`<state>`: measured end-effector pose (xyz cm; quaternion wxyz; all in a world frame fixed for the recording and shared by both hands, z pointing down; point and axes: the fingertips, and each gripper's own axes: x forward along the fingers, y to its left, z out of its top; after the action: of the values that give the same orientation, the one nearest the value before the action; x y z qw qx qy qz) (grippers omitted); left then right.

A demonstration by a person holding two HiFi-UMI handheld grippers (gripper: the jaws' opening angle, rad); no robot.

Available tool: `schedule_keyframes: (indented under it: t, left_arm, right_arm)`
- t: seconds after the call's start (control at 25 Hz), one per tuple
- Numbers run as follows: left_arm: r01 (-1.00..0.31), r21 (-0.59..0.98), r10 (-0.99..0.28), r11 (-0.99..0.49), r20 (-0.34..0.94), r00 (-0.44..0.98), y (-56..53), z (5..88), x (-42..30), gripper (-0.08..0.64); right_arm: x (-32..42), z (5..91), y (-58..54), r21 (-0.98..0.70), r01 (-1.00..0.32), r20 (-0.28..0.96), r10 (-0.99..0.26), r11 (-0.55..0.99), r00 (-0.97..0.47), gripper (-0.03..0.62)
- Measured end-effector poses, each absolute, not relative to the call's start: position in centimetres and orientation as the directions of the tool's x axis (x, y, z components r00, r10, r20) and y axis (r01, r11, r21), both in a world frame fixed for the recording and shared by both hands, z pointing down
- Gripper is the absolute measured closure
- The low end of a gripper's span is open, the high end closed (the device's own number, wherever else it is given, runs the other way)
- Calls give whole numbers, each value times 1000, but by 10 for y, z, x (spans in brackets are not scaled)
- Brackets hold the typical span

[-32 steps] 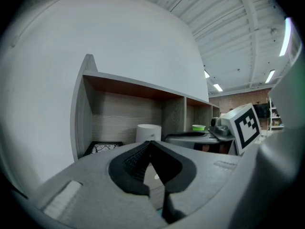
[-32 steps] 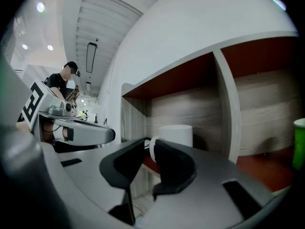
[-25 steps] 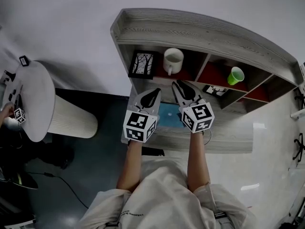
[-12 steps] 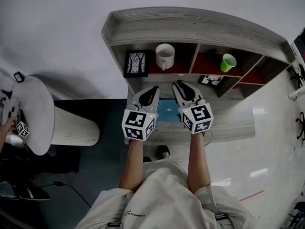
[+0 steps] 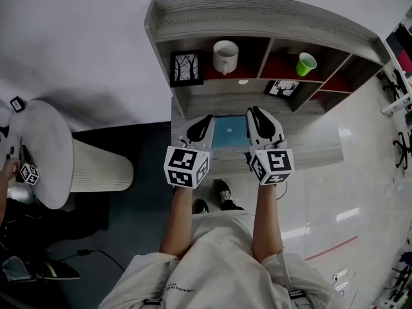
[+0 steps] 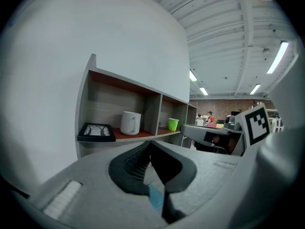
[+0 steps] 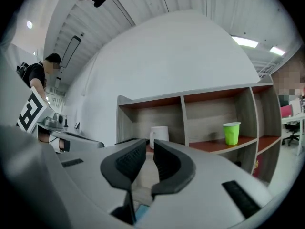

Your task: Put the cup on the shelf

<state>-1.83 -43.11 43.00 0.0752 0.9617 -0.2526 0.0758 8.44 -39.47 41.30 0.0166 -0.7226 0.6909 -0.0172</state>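
A grey wooden shelf (image 5: 257, 19) stands against the white wall. A green cup (image 5: 306, 64) sits upright in its middle compartment, and a white mug (image 5: 225, 56) in the left one. Both also show in the left gripper view, green cup (image 6: 173, 124) and mug (image 6: 130, 123), and in the right gripper view, green cup (image 7: 231, 132) and mug (image 7: 159, 135). My left gripper (image 5: 199, 129) (image 6: 149, 144) and right gripper (image 5: 257, 118) (image 7: 150, 149) hover side by side in front of the shelf, well short of it. Both are shut with nothing between the jaws.
A framed tree picture (image 5: 187, 67) lies beside the mug, and a deer picture (image 5: 280, 87) lower down. Below the grippers is a grey ledge (image 5: 309, 156) with a blue patch (image 5: 228, 131). A round white table (image 5: 38, 147) stands at the left, a hand near it.
Both grippers have drawn back from the shelf toward my body. The shelf now sits higher and farther off in the head view. Jaws stayed shut.
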Motion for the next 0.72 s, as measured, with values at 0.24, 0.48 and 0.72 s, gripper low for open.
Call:
schedule_keyframes:
  t: [0.24,0.48,0.72]
  left_arm:
    - [-456,115,-435,-882,170,884,-409,426,-40,549]
    - [-435,88,-419,-896,151,895,-388,431,-60,549]
    - [-437,74,-424,-896,143,894,-384,429,-83,549]
  right_arm:
    - [60,415,-367,-52,-994,19,-996,-92,91,546]
    - [37,432,-342,-27,-991,25,-991,-134,134,569]
    - [15,431,-334,-34,-994,38,-994,-104,103,577]
